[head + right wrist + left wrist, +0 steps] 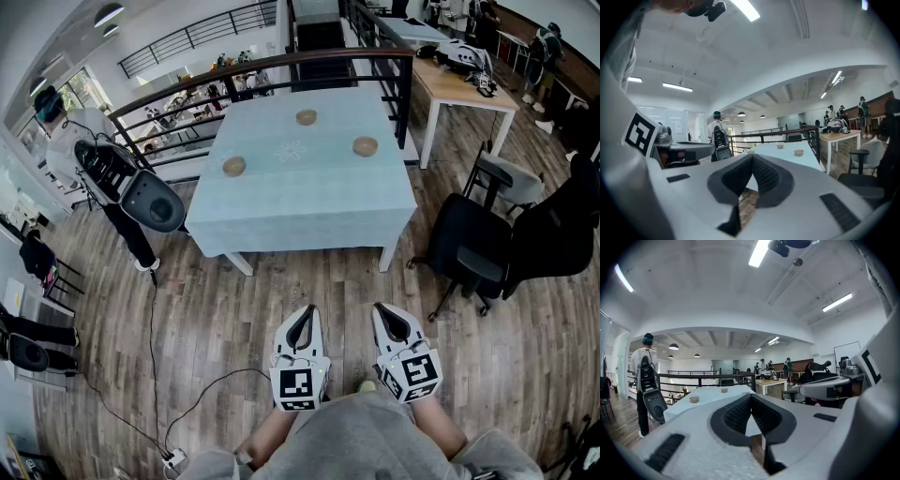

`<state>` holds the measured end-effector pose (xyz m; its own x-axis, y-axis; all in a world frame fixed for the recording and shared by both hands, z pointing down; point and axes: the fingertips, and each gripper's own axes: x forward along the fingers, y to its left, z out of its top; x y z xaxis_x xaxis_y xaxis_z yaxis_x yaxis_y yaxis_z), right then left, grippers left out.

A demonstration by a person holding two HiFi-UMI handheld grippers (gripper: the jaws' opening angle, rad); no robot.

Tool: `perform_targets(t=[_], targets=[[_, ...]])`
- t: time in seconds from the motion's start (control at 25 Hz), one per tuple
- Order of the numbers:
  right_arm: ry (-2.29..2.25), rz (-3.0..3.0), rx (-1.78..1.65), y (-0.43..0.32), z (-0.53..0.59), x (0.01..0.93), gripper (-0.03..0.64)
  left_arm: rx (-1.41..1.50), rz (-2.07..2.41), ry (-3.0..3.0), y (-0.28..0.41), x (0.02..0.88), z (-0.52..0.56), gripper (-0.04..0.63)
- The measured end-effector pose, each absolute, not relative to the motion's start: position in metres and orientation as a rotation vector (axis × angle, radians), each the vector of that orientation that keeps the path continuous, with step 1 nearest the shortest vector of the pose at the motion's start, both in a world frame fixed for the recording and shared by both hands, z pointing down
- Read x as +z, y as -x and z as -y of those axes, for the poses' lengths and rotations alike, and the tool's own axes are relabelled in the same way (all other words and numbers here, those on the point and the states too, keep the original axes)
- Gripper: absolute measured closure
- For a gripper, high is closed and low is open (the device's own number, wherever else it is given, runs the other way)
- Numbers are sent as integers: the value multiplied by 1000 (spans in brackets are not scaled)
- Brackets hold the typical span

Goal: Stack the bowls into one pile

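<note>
Wood-plank flooring [309, 281], streaked brown and grey, ran under a rectangular table [300, 202] draped in a smooth pale blue cloth. 3 small round bowls, tan and shallow, sat on that cloth well apart from one another: the left bowl [233, 166] near the left edge, the far bowl [307, 117] toward the back, and the right bowl [366, 146] toward the right side. None was stacked on another.

Both tools hung low and close to the person's body, well short of the table. The left gripper [304, 314] had its 2 ribbed black pads meeting at the tips, with nothing between them. The right gripper [384, 311] was closed the same way and carried nothing. Each had a white moulded shell and a cube with black square markers.

A dark metal railing [281, 66] curved round the far and left sides of the table. 2 black office chairs [478, 248] stood on the floor to the right, just beside the table's corner, and a white-legged wooden desk [464, 89] stood behind them. At the left a person in white [70, 141] stood beside the railing. A thin black cable [155, 356] trailed across the planks to a power strip [173, 459] by the person's feet.
</note>
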<state>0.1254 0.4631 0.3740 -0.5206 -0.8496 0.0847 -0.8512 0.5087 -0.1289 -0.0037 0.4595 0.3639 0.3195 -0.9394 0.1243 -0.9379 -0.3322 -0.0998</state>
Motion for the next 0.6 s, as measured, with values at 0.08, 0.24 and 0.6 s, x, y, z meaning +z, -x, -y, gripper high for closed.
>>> perform_targets(t=[0.08,0.24,0.6], targets=[[-1500,2731,210,-137,-471,372,591,-234,-1838,2550,-10,367,-471,577],[-1460,2763,201,-156,-482,370,591,-251,-1882,2536,-28,373,-485,577],[-1423,2802,227,-174,-492,374,591,-234,-1917,2512,-48,374,-494,577]])
